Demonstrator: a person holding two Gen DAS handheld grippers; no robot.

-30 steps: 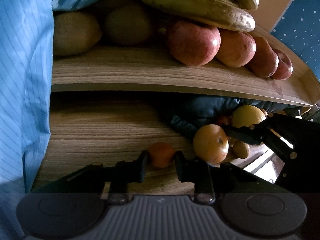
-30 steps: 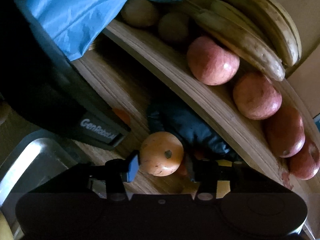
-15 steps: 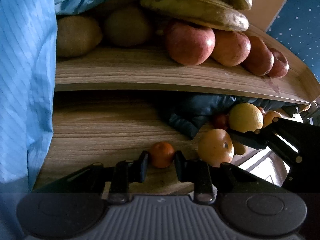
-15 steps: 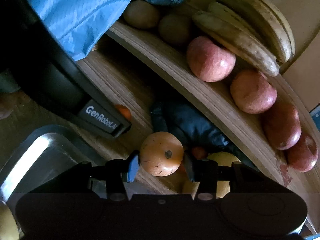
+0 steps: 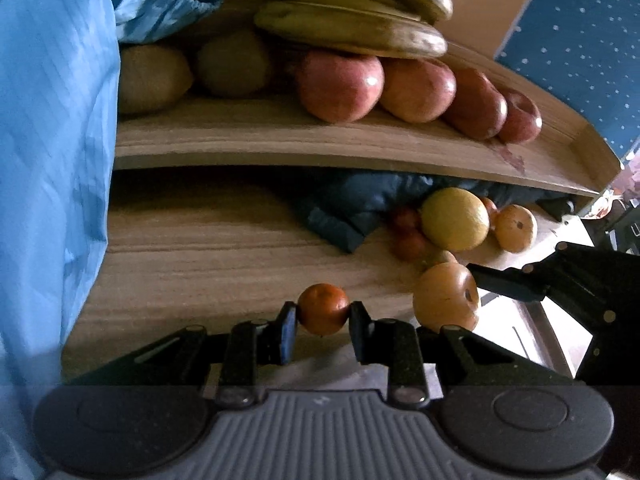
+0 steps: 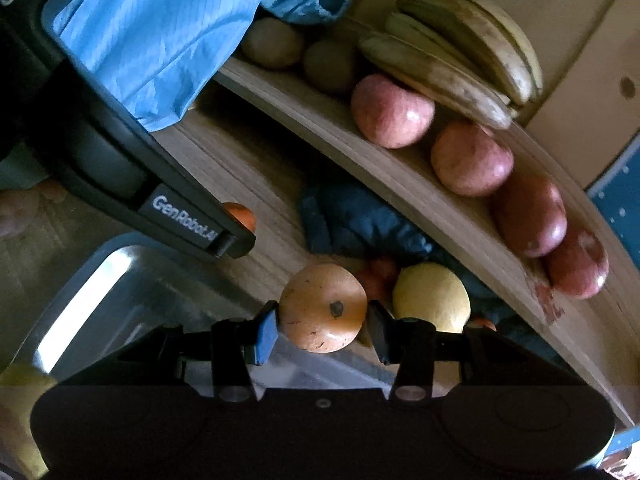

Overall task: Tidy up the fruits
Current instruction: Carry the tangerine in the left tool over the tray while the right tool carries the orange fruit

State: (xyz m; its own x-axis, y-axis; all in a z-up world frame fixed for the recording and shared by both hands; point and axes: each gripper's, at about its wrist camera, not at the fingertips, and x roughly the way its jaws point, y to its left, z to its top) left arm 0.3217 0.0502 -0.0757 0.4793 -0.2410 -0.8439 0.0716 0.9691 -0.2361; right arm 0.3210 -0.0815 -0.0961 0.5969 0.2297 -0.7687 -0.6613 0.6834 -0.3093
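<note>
Small orange mandarin (image 5: 323, 309) pinched mid-air, larger orange (image 6: 323, 307) likewise, red apples (image 5: 340, 85) seemingly shelved

- Upper shelf (image 5: 280, 140): bananas (image 5: 352, 28) lie on a row of apples (image 5: 416, 88), two kiwis (image 5: 232, 64) to their left.
- Lower shelf (image 5: 208, 248): a cloth (image 5: 352, 208) lies far back, a fruit pile (image 5: 456, 220) at its right.

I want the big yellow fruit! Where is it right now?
In the left wrist view the yellow fruit lies on the lower shelf, right of middle, against the dark blue cloth, with small red fruits at its left.
</note>
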